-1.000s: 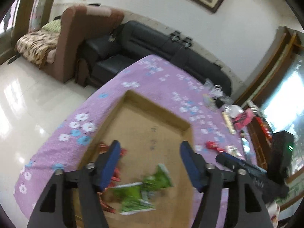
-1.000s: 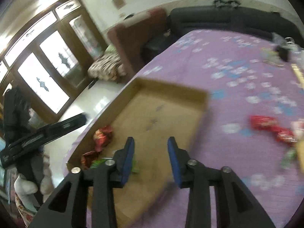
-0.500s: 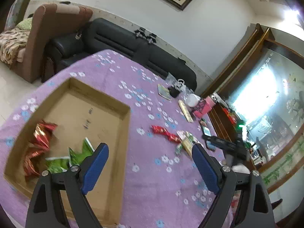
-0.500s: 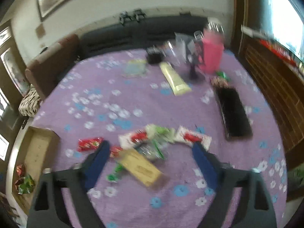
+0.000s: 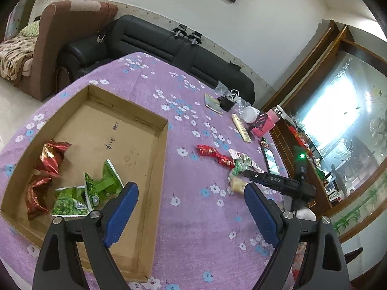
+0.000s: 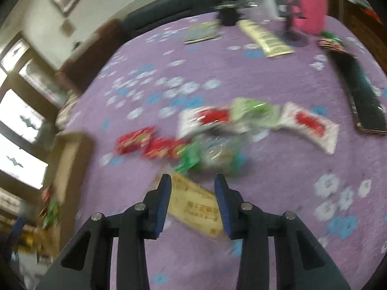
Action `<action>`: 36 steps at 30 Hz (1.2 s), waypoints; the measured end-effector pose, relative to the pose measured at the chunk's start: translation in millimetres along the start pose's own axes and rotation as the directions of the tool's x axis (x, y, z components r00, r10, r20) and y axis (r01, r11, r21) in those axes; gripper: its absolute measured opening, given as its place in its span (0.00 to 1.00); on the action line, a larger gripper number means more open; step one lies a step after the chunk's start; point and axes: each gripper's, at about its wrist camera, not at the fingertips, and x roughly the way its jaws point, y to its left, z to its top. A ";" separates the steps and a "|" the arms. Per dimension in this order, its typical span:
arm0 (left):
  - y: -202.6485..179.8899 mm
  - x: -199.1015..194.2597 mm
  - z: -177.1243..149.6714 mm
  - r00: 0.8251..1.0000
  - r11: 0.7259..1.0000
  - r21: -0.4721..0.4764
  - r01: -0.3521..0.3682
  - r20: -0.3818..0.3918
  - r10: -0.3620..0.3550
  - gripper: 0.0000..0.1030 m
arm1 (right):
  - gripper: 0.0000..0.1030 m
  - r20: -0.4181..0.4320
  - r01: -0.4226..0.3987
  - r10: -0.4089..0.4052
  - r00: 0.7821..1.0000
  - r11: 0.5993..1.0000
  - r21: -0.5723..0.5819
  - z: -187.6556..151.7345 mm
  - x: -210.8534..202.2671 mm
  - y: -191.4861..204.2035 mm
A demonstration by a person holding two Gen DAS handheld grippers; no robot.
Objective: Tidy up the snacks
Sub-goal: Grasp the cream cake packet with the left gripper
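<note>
A cardboard box [image 5: 154,166] lies on the purple flowered tablecloth [image 5: 193,217]. It holds red packets [image 5: 49,159] and green packets [image 5: 96,186]. My left gripper [image 5: 191,200] is open and empty above the box's right wall. A pile of loose snacks lies right of the box: red packets [image 6: 150,145], green ones [image 6: 254,111], white-and-red ones [image 6: 312,125]. My right gripper [image 6: 193,193] is open with its fingers either side of a yellow packet [image 6: 196,207], low over the cloth. In the left wrist view it [image 5: 273,181] reaches over that pile.
A phone [image 6: 362,96], a pink container [image 6: 312,7], a long yellow pack [image 6: 266,38], a booklet [image 6: 200,32] and a black cup [image 6: 227,14] stand at the table's far side. A black sofa [image 5: 157,46] and a brown armchair [image 5: 60,36] are beyond the table.
My right gripper swung from the box to the snack pile, came down close over the yellow packet and narrowed its opening. My left gripper pulled back from the box and stays wide open.
</note>
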 end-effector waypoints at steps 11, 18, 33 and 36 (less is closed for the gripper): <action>-12.1 13.6 -10.3 0.998 1.000 0.023 -0.005 -0.055 0.006 0.89 | 0.53 0.039 0.064 -0.064 0.997 0.998 -0.014 -9.6 10.9 -0.2; -25.9 17.7 -16.2 0.997 0.998 0.062 -0.001 -0.076 0.006 0.89 | 0.46 0.006 0.106 -0.106 0.994 0.994 -0.022 4.0 36.8 21.5; -119.5 135.5 -37.6 0.953 0.911 0.409 0.054 -0.293 0.075 0.89 | 0.22 0.193 -0.043 0.029 0.981 0.997 0.066 -24.3 -39.3 -35.6; -144.0 172.7 -45.4 0.943 0.857 0.510 0.066 -0.314 0.115 0.89 | 0.22 0.209 -0.112 0.091 0.974 0.989 0.092 -32.6 -41.8 -53.6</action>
